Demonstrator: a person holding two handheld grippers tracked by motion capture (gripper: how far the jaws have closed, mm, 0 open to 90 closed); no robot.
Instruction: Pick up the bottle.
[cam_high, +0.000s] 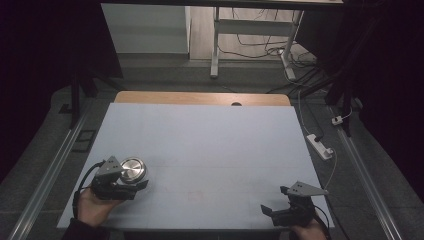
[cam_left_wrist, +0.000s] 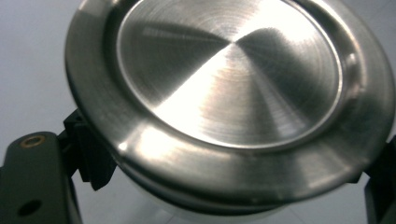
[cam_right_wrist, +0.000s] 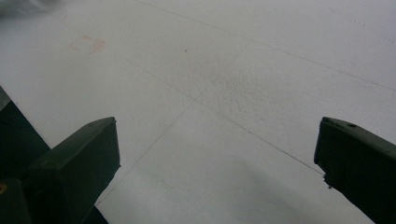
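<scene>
Left gripper clamped on a steel-lidded container near the table's front left corner.

The round container (cam_high: 132, 170) shows a brushed steel lid with fine concentric rings and a broad rolled rim, a pale body just visible beneath it. The left gripper (cam_high: 131, 181) has its black jaws closed against the container's sides, the hand (cam_high: 95, 205) low and reaching forward over the white, faintly textured table (cam_high: 210, 145). Well apart from the container, at the table's front right corner, the right gripper (cam_high: 272, 210) sits with jaws spread wide, nothing between them.
</scene>
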